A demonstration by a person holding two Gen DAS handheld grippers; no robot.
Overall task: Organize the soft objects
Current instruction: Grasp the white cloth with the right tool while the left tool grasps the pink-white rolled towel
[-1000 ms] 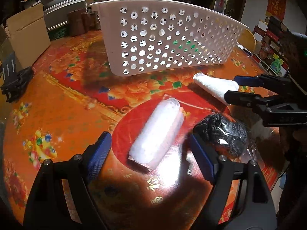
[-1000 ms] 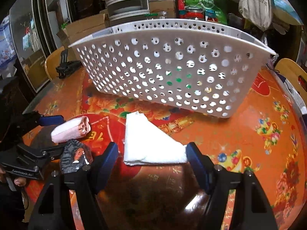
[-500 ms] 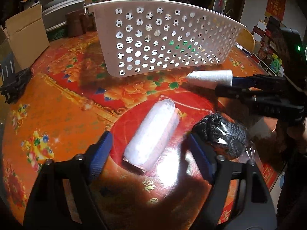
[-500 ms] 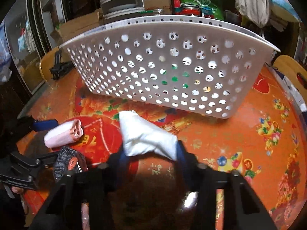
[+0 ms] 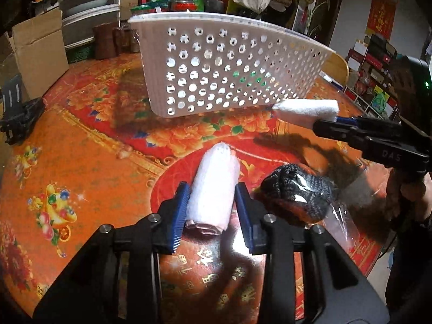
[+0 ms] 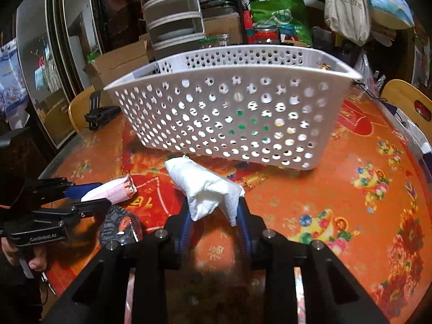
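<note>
Left tool (image 5: 212, 205) and right tool (image 6: 213, 213), both angled downward, jaws just closed, each gripping.

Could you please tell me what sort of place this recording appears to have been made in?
Most likely a lived-in home, perhaps a dining or storage room. A round table with a red-and-orange floral cover fills the view, wooden chairs stand at its edge, and cardboard boxes and stacked drawers crowd the background.
</note>
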